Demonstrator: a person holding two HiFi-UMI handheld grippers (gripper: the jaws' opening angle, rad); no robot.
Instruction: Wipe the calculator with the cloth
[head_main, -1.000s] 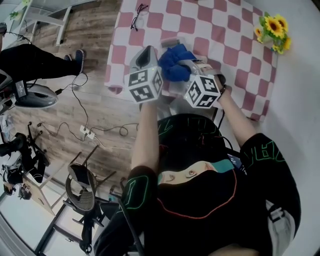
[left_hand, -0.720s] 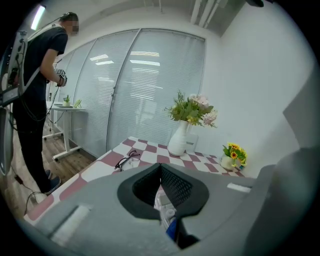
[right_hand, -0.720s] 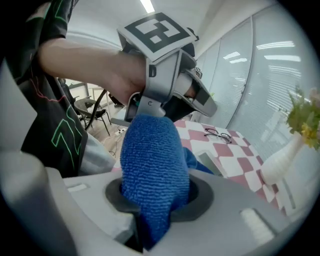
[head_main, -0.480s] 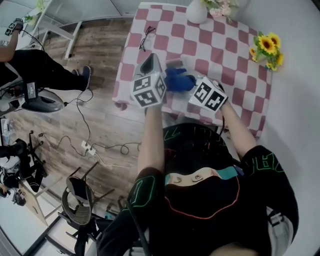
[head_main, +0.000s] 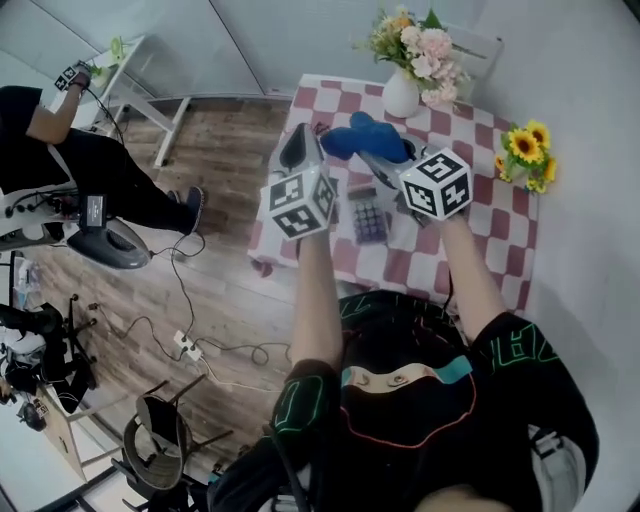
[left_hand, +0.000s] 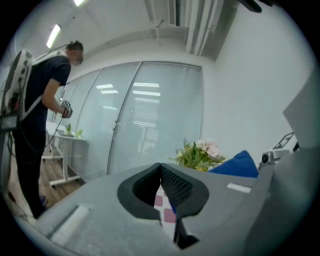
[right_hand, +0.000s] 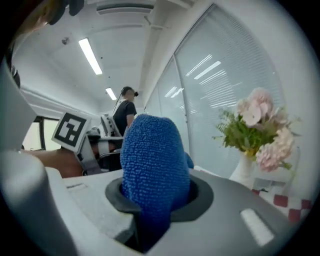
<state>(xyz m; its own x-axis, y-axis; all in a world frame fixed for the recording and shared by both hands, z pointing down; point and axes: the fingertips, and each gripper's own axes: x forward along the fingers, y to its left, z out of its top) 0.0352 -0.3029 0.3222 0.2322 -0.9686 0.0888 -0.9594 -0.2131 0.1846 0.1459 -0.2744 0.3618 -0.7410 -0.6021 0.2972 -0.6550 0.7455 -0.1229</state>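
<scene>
I have my right claw (right_hand: 150, 200) clamped on the blue looped microfibre cloth (right_hand: 152, 165), which bulges up out of the pinch. Nothing else is in it. My left claw (left_hand: 161, 172) has its jaws pressed together at the tips, with nothing between them.

The small grey push-button calculator (head_main: 367, 215) lies flat on the red-and-white checked counter (head_main: 480, 215). In the head view both claws are held up off the counter, one to either side of the calculator and about equally near it. The cloth hangs beyond the calculator's far end, on the side of the white vase of pink flowers (head_main: 401, 96).

The calculator's long axis runs from my body toward that vase. I judge the cloth has to come down and back toward me to land on the keys, then stroke along that axis.
</scene>
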